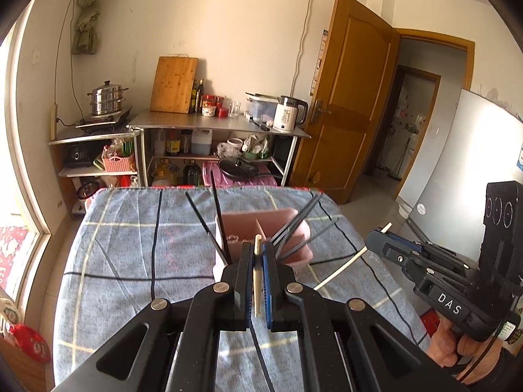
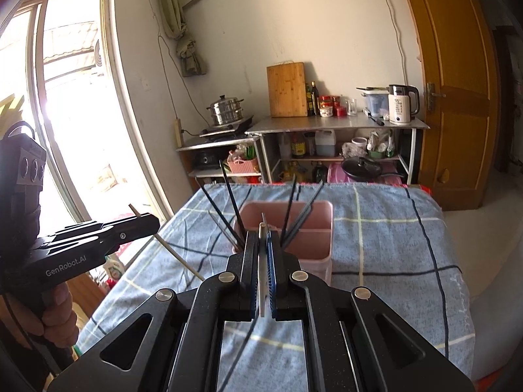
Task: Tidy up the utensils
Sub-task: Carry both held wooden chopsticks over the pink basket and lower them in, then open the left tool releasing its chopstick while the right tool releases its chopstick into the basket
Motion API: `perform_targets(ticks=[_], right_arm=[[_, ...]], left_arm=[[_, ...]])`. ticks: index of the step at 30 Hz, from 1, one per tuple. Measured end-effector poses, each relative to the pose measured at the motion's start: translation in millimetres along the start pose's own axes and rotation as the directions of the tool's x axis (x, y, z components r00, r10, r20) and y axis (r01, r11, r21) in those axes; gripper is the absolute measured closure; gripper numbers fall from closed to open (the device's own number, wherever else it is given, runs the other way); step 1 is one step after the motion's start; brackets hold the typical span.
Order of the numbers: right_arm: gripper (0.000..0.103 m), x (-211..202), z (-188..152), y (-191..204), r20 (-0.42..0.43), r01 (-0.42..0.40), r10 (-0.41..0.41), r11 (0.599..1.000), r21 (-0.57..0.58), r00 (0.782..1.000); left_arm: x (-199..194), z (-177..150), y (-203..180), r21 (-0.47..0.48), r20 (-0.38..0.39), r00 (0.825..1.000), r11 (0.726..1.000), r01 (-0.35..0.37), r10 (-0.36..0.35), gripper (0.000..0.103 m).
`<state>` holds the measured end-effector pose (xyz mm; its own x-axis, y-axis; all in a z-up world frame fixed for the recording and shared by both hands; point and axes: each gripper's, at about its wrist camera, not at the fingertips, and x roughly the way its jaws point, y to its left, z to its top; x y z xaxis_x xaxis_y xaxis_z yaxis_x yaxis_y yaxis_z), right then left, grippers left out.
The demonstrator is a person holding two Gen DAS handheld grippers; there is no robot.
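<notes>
Currently both claws are clamped, one chopstick each. Left claw [image 1: 258,254] pinches a pale wooden chopstick [image 1: 257,281]; right claw [image 2: 262,245] pinches a white chopstick [image 2: 262,281]. Both hover just short of the pink divided holder [image 2: 313,228], on the near side. Holder sits on the blue plaid cloth [image 2: 376,235] covering the table, with black chopsticks [image 2: 228,192] fanned out of its compartments.

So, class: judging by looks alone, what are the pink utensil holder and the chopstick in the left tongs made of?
Pink utensil holder: probably plastic, since its walls are smooth, matte, thin and uniformly coloured. Chopstick in the left tongs: pale tan and unglossy, likely bamboo or wood, though no grain is visible.
</notes>
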<state>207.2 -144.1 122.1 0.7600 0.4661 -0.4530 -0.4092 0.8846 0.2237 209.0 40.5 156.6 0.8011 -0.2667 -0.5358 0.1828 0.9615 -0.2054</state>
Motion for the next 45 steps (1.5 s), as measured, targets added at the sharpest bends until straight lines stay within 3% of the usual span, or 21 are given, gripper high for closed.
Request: perform_targets(ticks=[8, 13, 24, 45], right_arm=[[0.098, 11, 40, 3, 0.085, -0.011, 0.011, 1.000, 0.001, 0.996], [0.098, 27, 47, -3, 0.092, -0.008, 0.006, 1.000, 0.018, 0.996], [0.098, 57, 34, -4, 0.039, 0.005, -0.006, 1.000, 0.005, 0.999], [0.097, 91, 4, -12, -0.102, -0.003, 0.004, 1.000, 0.012, 0.995]], left_arm=[[9, 45, 4, 0.007, 0.054, 0.998, 1.000, -0.011, 0.011, 0.098], [26, 55, 7, 0.004, 0.050, 0.999, 1.000, -0.020, 0.020, 0.098], [69, 34, 25, -0.029, -0.025, 0.999, 0.999, -0.021, 0.020, 0.098], [102, 8, 33, -0.029, -0.112, 0.994, 1.000, -0.012, 0.009, 0.098]])
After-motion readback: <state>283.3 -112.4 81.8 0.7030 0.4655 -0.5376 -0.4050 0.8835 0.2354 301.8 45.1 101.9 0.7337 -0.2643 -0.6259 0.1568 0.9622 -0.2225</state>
